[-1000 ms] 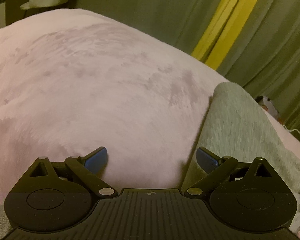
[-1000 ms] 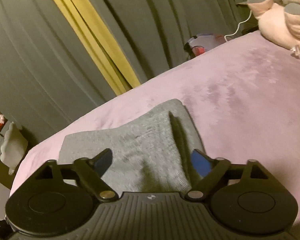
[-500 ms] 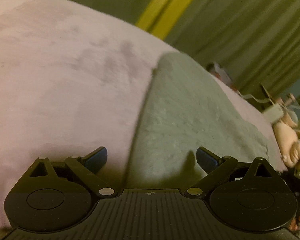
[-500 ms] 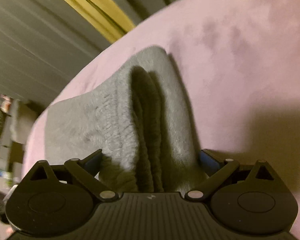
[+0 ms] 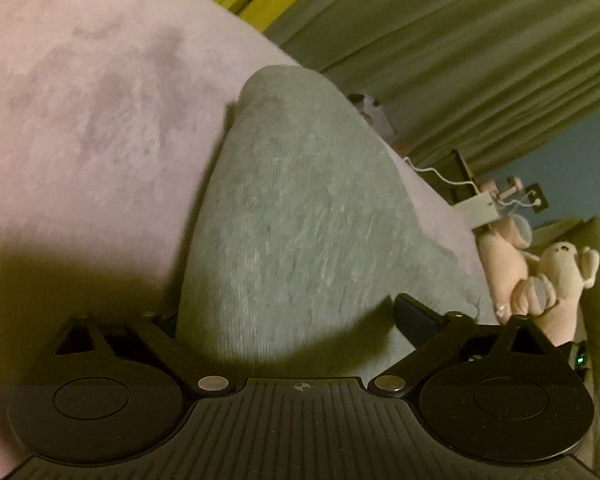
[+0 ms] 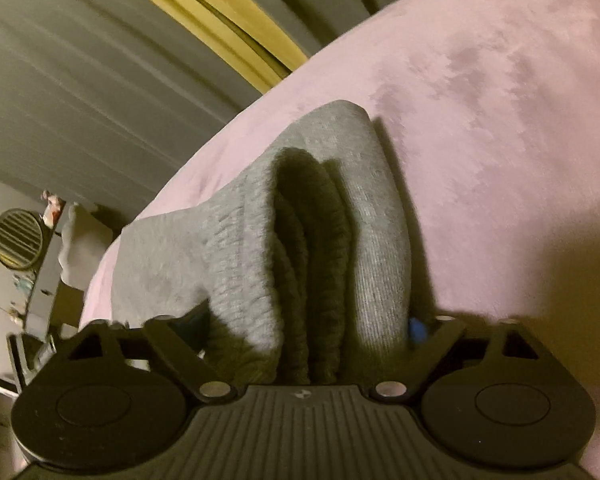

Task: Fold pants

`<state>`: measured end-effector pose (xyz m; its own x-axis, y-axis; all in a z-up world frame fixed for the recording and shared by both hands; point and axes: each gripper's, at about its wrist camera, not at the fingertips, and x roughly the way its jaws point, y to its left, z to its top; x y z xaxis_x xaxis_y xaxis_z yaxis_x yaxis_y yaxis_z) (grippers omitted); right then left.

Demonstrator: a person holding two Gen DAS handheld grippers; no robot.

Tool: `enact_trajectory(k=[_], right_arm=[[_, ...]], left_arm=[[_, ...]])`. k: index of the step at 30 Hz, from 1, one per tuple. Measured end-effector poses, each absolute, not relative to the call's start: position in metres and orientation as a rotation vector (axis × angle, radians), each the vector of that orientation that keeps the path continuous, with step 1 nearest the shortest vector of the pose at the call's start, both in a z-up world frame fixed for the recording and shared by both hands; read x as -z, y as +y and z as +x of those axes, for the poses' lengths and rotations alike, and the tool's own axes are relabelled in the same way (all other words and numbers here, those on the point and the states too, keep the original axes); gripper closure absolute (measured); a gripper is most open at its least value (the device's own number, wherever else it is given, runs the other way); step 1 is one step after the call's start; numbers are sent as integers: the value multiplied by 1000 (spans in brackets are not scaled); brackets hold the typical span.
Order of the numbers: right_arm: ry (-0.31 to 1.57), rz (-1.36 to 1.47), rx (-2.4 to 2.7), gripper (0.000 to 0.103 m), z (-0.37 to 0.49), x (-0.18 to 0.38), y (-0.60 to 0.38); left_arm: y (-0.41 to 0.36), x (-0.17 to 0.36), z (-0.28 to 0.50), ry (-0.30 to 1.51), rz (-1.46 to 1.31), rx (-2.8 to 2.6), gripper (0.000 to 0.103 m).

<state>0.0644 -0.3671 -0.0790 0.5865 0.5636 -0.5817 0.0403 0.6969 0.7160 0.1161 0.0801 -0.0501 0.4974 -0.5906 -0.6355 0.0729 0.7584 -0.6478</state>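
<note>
The grey pants [image 5: 300, 216] lie folded in a thick stack on the pink bed cover [image 5: 80, 100]. My left gripper [image 5: 296, 316] is open, its jaws wide apart around one end of the stack; the left fingertip is hidden behind the cloth. In the right wrist view the pants [image 6: 228, 240] show their ribbed waistband layers end-on. My right gripper [image 6: 304, 320] is open and straddles that end, with cloth filling the gap between the fingers and partly hiding both pads.
Grey-green curtains [image 5: 460, 40] with a yellow strip [image 6: 220, 20] hang behind the bed. Plush toys [image 5: 540, 272] and a white cable [image 5: 440, 172] lie at the bed's far end. A shelf with a round fan [image 6: 16, 240] stands at the left.
Both grippers have moved in over the folded pants, from beside or above the stack to straddling its two ends. The jaws have stayed open.
</note>
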Motion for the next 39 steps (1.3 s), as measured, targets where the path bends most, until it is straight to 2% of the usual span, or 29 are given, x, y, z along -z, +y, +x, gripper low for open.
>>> enact_trajectory(k=[1,4,6,8,10,12,15,20,25,27,28,29,30,32,37,39], right_arm=[[903,755,-344,22,66,80,-366],[918,757,-341,20,70,80,-364],[933,747,-340,10,77,79,-356],[934,679,-335,10,81,74,-344],[917,607,-316,15,78,70,-334],[891,546,-300,27,73,65,-329],[850,484,-295,37,68,55,-319],[769,540,-313,42,60,35,-322],[693,584,-342,44,65,15,-326],[668,597,-345,44,74,9,-325],[658,601,-344,44,80,7,-325],[654,597,-345,41,87,5,-325],[663,581,-339,32,94,4,-323],[712,504,-249,21,105,2,-320],[701,392,-133,8,88,0,-311],[689,379,-154,4,74,7,-308]], left_arm=[[75,49,116,967,-568,432,17],[66,48,118,960,-532,444,21],[64,48,121,955,-548,447,31],[66,49,119,940,-554,435,42],[63,45,114,913,-529,424,47],[53,37,106,866,-452,411,54],[44,27,97,802,-383,395,65],[50,18,96,754,-446,395,73],[51,-1,100,659,-458,381,75],[49,-7,106,622,-434,360,75],[49,-8,108,619,-430,337,68],[50,-8,112,629,-427,293,52],[52,-7,116,654,-417,225,47],[57,-3,114,681,-388,117,34],[57,-9,83,696,-282,133,11],[55,-8,75,725,-265,138,8]])
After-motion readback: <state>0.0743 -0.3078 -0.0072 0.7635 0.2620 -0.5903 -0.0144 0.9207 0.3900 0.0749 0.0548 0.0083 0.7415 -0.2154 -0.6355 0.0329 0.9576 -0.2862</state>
